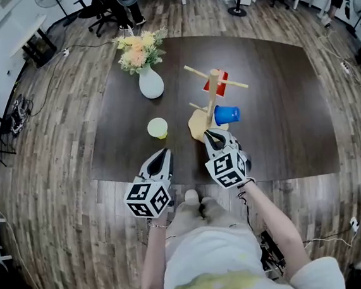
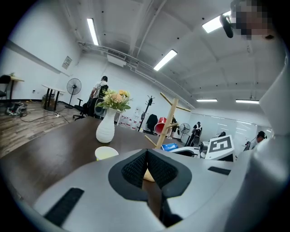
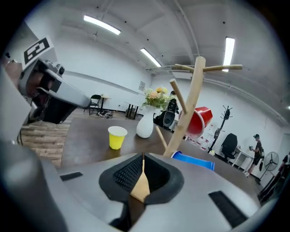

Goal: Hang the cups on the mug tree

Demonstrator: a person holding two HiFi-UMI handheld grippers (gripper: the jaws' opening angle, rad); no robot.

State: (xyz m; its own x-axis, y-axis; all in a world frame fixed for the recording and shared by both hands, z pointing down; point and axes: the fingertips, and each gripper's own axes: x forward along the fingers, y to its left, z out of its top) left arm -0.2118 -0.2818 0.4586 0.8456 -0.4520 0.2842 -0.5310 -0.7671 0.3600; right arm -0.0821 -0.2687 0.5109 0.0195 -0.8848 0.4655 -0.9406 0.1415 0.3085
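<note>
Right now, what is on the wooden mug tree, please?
A red plastic cup and, lower, a blue plastic cup hang there; the right gripper covers part of its base.

Three cups are in the frame: one red plastic cup (image 1: 223, 83) and one blue plastic cup (image 1: 227, 114) right of centre, and one yellow plastic cup (image 1: 157, 128) left of them. There is one wooden mug tree (image 1: 212, 96), one white ceramic vase (image 1: 151, 84) of flowers at upper left, and one dark brown surface (image 1: 278, 99). Two hand-held grippers sit at lower centre, the left hand-held gripper (image 1: 162, 154) and the right hand-held gripper (image 1: 213, 134).
</note>
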